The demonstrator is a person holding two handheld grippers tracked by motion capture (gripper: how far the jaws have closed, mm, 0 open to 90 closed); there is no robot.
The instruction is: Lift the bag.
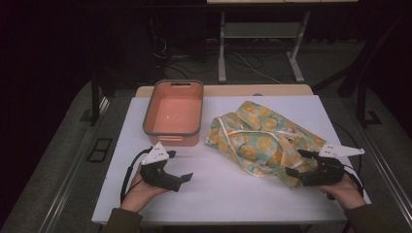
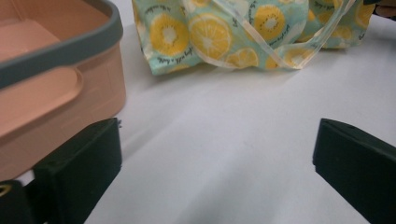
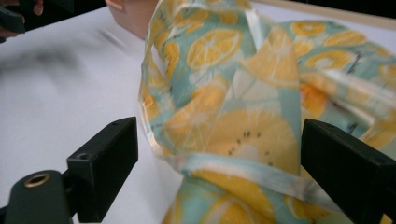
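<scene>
Cloth (image 1: 262, 138) corner between open right tongs (image 1: 300, 162), bare table (image 1: 233, 194) leftward

Occluded, cropped and blurred regions.
We see the right gripper (image 1: 305, 164) covering the near end of the lemon-print cloth (image 1: 262, 136); the pink bin (image 2: 51, 88) is cropped in the left gripper view, and the cloth's folds blur in the right gripper view.

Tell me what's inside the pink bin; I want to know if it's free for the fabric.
The pink bin shows a bare floor with nothing in it. The patterned cloth lies beside it on the table; whatever its folds cover is hidden.
</scene>
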